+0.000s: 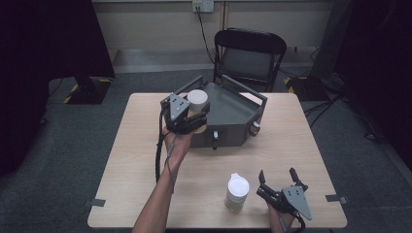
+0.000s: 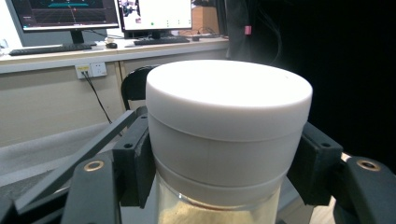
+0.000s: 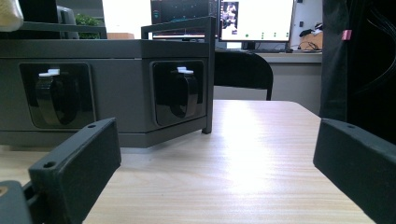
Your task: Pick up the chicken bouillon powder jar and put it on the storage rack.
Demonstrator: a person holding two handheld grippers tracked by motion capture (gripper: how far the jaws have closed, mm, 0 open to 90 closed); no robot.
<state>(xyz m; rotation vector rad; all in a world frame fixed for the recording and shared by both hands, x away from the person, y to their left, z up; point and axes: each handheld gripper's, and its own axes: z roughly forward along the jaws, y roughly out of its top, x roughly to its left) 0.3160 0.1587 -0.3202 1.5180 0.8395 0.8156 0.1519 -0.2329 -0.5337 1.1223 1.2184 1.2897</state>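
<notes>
My left gripper (image 1: 198,115) is shut on a clear jar with a white lid (image 1: 197,98) and holds it upright above the near left edge of the grey metal tray (image 1: 239,109). In the left gripper view the jar (image 2: 224,135) stands between the black pads (image 2: 135,163), gripped just below its lid; tan powder shows inside. A second white-lidded jar (image 1: 237,192) stands on the table near the front edge. My right gripper (image 1: 278,177) rests open just to the right of it, holding nothing. In the right gripper view its fingers (image 3: 77,163) stand wide apart, facing the tray (image 3: 112,88).
The light wooden table (image 1: 145,160) has bare room at the left and right. A black folding chair (image 1: 248,56) stands behind the table. The tray's front wall carries two dark recessed latches (image 3: 180,93). Cables run along the floor at the back right.
</notes>
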